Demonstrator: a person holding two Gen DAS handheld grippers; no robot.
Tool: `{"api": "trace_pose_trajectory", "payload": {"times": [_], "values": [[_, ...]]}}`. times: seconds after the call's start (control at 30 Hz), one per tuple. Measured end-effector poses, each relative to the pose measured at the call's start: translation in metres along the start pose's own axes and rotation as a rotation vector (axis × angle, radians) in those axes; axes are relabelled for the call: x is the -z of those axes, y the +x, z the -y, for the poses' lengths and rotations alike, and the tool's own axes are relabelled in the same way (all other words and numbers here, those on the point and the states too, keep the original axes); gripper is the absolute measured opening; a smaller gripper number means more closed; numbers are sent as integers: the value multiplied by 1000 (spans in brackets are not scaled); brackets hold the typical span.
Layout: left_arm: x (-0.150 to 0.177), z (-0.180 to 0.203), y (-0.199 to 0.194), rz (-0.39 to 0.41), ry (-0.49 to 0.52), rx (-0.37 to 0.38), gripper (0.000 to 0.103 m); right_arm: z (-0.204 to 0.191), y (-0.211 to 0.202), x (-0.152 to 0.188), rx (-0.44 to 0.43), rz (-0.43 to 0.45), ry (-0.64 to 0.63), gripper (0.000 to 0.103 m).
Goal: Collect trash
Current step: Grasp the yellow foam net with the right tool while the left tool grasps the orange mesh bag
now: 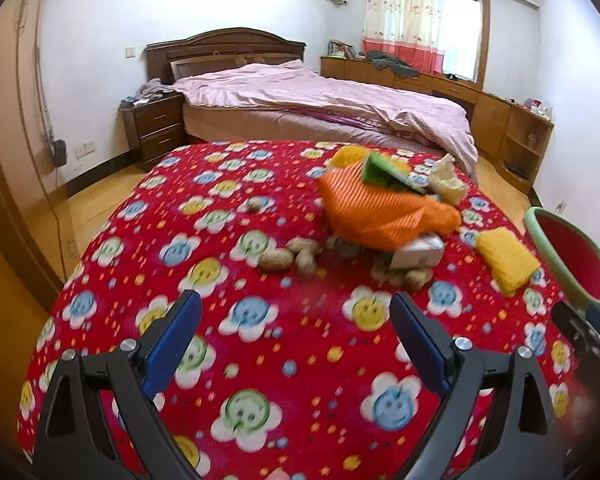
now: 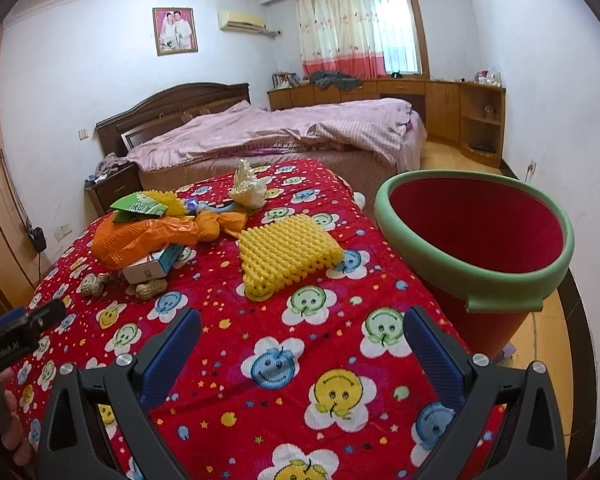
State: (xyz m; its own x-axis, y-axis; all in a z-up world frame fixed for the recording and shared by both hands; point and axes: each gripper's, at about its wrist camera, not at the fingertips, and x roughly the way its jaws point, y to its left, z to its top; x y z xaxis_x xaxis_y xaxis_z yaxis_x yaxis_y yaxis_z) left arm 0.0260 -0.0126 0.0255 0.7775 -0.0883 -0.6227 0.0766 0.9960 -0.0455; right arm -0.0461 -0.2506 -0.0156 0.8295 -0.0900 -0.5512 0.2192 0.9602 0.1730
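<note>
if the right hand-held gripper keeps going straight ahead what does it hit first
Most likely the yellow foam net, lying on the red smiley blanket straight ahead of the open right hand-held gripper. Only blanket lies between them, though depth is unclear.

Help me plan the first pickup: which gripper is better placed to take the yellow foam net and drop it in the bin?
Probably the right gripper. It is open, the yellow foam net lies just ahead of it, and the red bin stands beside on its right. The left gripper, also open, faces the peanuts.
</note>
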Motion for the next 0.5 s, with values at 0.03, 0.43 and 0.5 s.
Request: {"api": "trace_pose_trajectory", "payload": {"times": [0.03,0.43,0.5], "values": [[-5,2,2,-6,1,12,95,0,0,-3,-3,-7,-3,103],[-52,27,53,-102,33,143,95,4,30,-33,-6,-134,2,103],[-56,29,64,-118,35,156,95,3,37,-35,0,-151,2,103]]}}
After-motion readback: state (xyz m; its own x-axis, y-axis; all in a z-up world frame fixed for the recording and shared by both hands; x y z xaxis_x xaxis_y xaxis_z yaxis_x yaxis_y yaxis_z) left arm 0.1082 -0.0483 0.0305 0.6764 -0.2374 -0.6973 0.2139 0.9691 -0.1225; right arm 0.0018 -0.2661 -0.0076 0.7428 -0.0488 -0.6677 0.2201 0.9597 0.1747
